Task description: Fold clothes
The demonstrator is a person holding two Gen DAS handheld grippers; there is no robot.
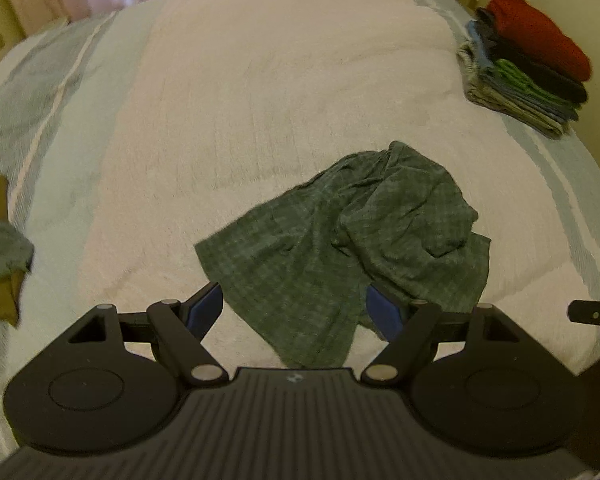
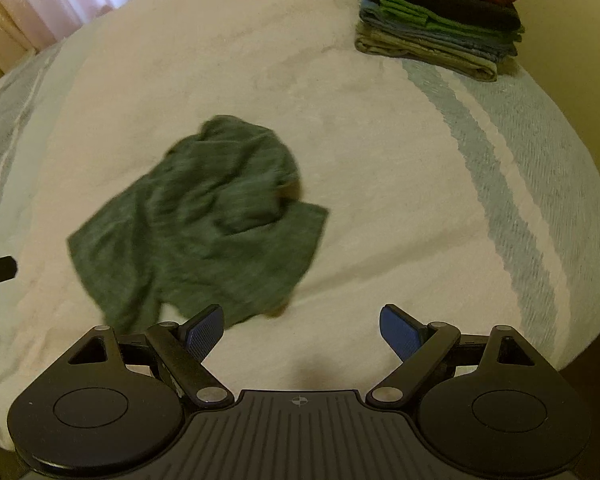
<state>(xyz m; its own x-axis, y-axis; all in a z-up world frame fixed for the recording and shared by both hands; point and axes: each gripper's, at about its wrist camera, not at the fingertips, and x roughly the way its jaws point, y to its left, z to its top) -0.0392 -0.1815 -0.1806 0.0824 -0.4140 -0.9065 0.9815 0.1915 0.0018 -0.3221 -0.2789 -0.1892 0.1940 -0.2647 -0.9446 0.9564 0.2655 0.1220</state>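
Garment: a crumpled green checked cotton garment (image 1: 340,248) lies loose in the near middle of the bed, bunched high on its far right side, one flat corner spread to the near left; it looks dropped there as the next piece to fold
Work surface: a pale pink fleecy blanket (image 1: 260,80) over a light blue striped bedspread (image 2: 520,152) gives a wide flat space, probably why the garment sits in the middle and not at the edge
Finished pile: a stack of folded clothes with a red piece on top (image 2: 440,20) sits at the far right edge, well apart, likely kept clear of the folding space
Left tongs (image 1: 296,312): released, wide apart, empty, over the garment's near hem
Right tongs (image 2: 302,334): released, wide, empty, over bare blanket just right of the garment
Step in hand: judged as reaching for two hem points to spread it flat
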